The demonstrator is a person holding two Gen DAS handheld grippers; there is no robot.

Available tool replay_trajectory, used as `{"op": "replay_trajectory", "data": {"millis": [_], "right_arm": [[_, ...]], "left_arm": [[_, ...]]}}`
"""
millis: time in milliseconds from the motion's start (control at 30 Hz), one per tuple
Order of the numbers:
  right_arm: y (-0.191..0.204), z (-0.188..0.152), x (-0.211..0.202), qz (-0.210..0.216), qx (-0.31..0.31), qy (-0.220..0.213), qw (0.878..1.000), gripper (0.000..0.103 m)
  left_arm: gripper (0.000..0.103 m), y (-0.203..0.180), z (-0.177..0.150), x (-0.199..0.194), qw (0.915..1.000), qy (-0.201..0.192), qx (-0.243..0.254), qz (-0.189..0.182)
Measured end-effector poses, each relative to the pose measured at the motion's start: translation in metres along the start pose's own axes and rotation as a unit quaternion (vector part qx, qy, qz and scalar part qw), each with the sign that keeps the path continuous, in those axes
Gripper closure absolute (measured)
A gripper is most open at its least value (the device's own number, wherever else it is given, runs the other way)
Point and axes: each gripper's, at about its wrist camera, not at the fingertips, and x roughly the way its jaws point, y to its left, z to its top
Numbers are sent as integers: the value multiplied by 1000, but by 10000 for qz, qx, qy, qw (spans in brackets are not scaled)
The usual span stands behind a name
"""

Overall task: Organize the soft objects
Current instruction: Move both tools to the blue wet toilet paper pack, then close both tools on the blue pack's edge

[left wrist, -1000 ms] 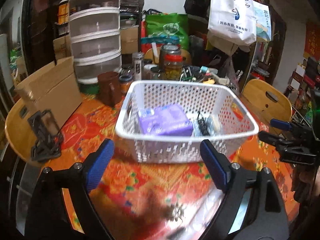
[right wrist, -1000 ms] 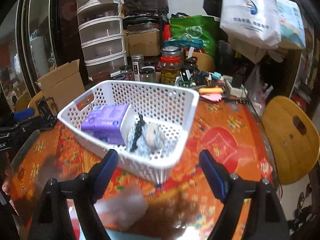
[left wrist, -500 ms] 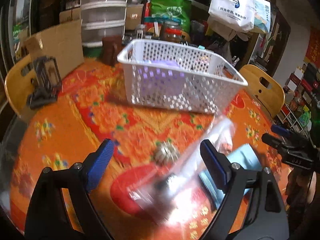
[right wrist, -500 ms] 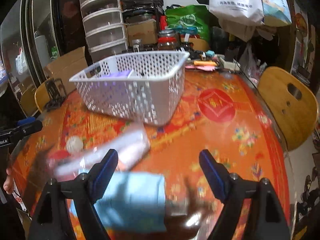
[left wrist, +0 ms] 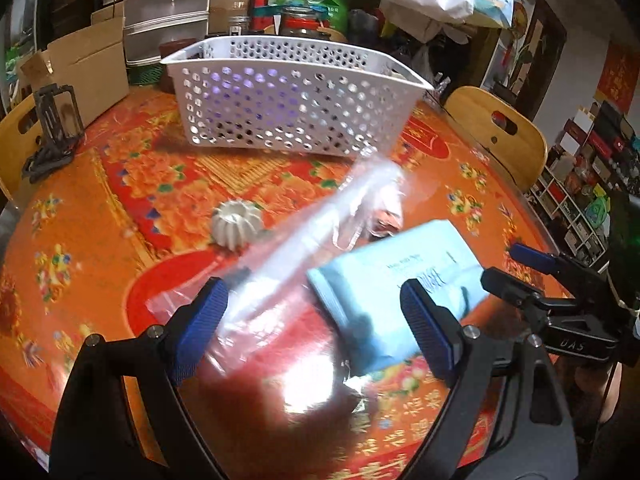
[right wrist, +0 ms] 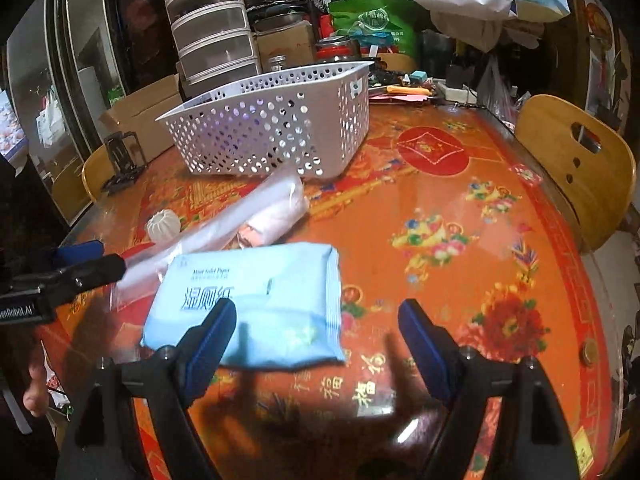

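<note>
A light blue tissue pack (right wrist: pixel 256 304) lies on the orange table, also in the left wrist view (left wrist: pixel 396 276). A clear plastic bag with a pale soft item (right wrist: pixel 256 212) lies beside it, toward the white basket (right wrist: pixel 280 124); the bag shows in the left wrist view (left wrist: pixel 320 232). The basket (left wrist: pixel 296 96) holds a purple pack seen through its holes. My left gripper (left wrist: pixel 314 328) is open, low over the bag and pack. My right gripper (right wrist: pixel 316 340) is open, just over the pack's near edge. Neither holds anything.
A small white ribbed ball (left wrist: pixel 236 228) sits left of the bag. A black stand (left wrist: pixel 52 124) and cardboard box (left wrist: pixel 88 64) are at far left. Wooden chairs (right wrist: pixel 572 160) flank the table. Drawers, jars and bags crowd the back.
Both grippers have pulled back from the basket and dropped lower toward the table front. The tissue pack and plastic bag have come into view beneath them.
</note>
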Motion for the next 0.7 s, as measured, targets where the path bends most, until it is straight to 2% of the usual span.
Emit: {"op": "replay_trajectory", "data": {"millis": [333,467,700], "right_arm": [[1,-4,7,172,-182,128,9996,22],[4,-3,15,296,-248,268,9989,32],[9,-2,22,452,-282,354,9980,43]], "left_arm": [[17,-23,-10,22,9996,218,-91,142],[25,-23,-13,34,9993,333,-104,137],[35,-21,-14,43,9987,412,-266,-101]]}}
